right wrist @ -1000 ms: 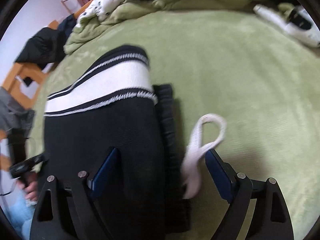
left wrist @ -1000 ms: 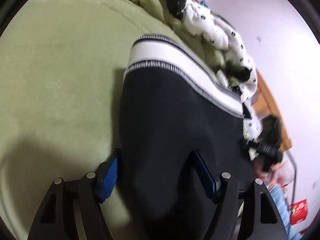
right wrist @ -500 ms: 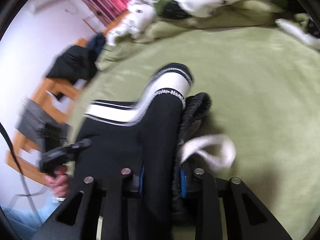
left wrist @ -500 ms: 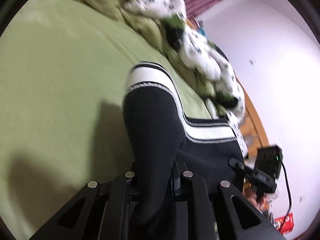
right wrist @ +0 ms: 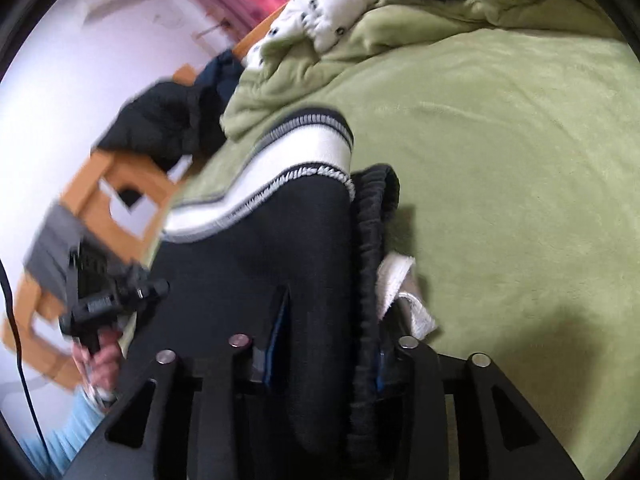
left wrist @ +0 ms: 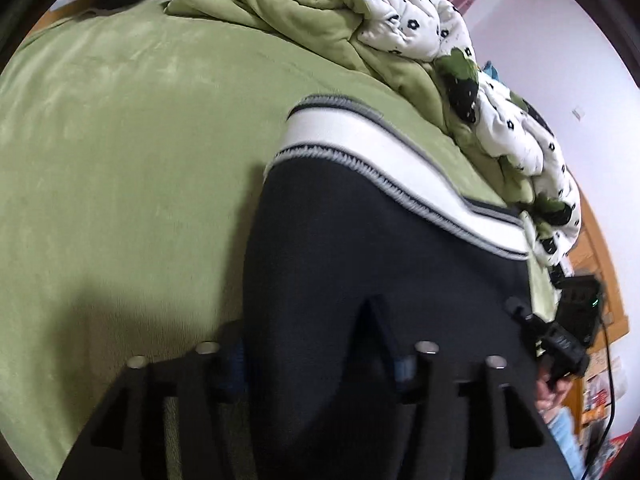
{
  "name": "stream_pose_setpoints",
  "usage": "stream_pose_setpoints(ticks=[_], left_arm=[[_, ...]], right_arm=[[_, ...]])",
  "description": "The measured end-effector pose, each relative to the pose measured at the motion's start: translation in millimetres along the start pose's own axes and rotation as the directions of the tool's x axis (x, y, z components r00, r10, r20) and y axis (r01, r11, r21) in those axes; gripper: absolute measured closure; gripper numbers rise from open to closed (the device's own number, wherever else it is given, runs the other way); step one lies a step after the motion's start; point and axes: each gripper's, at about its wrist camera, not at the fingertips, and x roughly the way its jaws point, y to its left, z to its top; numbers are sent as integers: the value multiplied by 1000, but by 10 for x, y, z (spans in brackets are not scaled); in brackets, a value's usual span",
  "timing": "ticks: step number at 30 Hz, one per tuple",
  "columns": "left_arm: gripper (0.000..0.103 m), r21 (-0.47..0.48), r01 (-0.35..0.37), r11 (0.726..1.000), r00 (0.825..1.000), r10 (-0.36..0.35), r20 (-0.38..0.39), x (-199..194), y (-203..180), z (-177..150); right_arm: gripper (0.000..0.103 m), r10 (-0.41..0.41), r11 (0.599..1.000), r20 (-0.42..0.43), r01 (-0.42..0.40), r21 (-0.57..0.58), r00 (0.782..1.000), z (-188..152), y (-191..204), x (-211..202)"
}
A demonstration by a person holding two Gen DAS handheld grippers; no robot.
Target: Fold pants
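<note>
1. The pants point(left wrist: 360, 264) lie on the green bedspread point(left wrist: 120, 140), a dark fold with a white striped band at the far end, and they run back toward both tongs.
2. The left gripper point(left wrist: 316, 336) stands with its fingers spread apart, the dark cloth bulging up between them; its blue pads sit at either flank of the fold (whether they press on the cloth cannot be told from this view).
3. The right gripper point(right wrist: 332, 320) also has its fingers parted, with the pants point(right wrist: 312, 240) and their ribbed waistband point(right wrist: 372, 216) filling the gap between them; a real clamp cannot be confirmed.
4. Only the right wrist view shows the white drawstring point(right wrist: 396, 280) lying just right of the waistband, near the right finger.
5. The same view shows the left gripper point(right wrist: 112, 300) far left, past the edge of the pants.
6. The left wrist view shows the rumpled quilt point(left wrist: 440, 40) at the far side of the bed, and the right gripper point(left wrist: 556, 340) at right.
</note>
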Motion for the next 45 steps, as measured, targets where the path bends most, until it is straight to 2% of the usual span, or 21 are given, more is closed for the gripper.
stream_pose_setpoints(ticks=[2,4,5,6,7,9,12,14,15,16,17,18,20,22,24,29,33,39,41,43,45], left_arm=[[48,40,-27,999,1000,27,10,-109,-49,-84],[49,80,-99,992,994,95,56,-381,-80,-160],[48,109,-114,988,989,103,102,-528,-126,-181],[47,128,-122,984,986,105,132,-626,-159,-173],[44,156,-134,979,979,107,172,-740,-234,-157],[43,178,-117,977,974,78,211,-816,-392,-26],[43,193,-97,976,974,53,221,-684,-603,199],[43,221,-96,971,972,44,230,-487,-707,327],[43,222,-131,966,969,78,233,-288,-736,388],[43,208,-165,964,969,118,219,-138,-717,418],[43,183,-192,964,970,158,182,58,-646,452],[43,167,-192,967,972,165,165,130,-612,432],[43,148,-191,970,972,166,168,193,-527,398],[40,153,-177,972,970,146,195,153,-534,338],[39,164,-193,967,967,158,202,184,-551,301],[39,200,-250,948,954,205,219,241,-634,251],[39,188,-230,955,958,188,217,232,-605,263],[39,171,-211,962,962,174,212,236,-571,260],[38,173,-214,961,962,177,210,244,-572,261],[35,186,-223,957,961,183,207,261,-594,256],[32,206,-238,949,959,196,205,284,-639,246]], right_arm=[[52,-66,998,-34,65,-26,997,26,75,-58],[49,-185,977,-17,182,-113,983,45,261,-269],[49,-234,960,21,234,-150,972,72,363,-366],[49,-280,937,95,294,-189,955,74,489,-522],[49,-286,927,152,313,-206,946,96,588,-625],[49,-255,925,202,299,-235,946,202,784,-651],[50,-215,916,250,284,-282,944,401,1060,-413],[51,-207,905,237,278,-322,949,491,1132,-147],[52,-232,893,216,296,-340,948,530,1118,61],[57,-300,872,177,345,-347,937,560,1032,323],[59,-367,849,149,396,-351,918,559,931,527],[59,-403,825,158,432,-363,902,555,853,642],[59,-366,853,154,397,-338,918,616,820,602],[59,-380,839,165,414,-352,910,581,831,622],[60,-394,827,184,434,-357,901,535,853,615],[59,-395,827,218,449,-338,892,495,919,529],[59,-377,842,207,427,-330,903,507,895,491],[59,-277,897,165,316,-309,947,542,904,334],[59,-280,888,181,326,-325,943,513,928,349],[59,-319,861,223,380,-338,921,485,949,377],[60,-341,856,224,400,-328,913,496,916,429]])
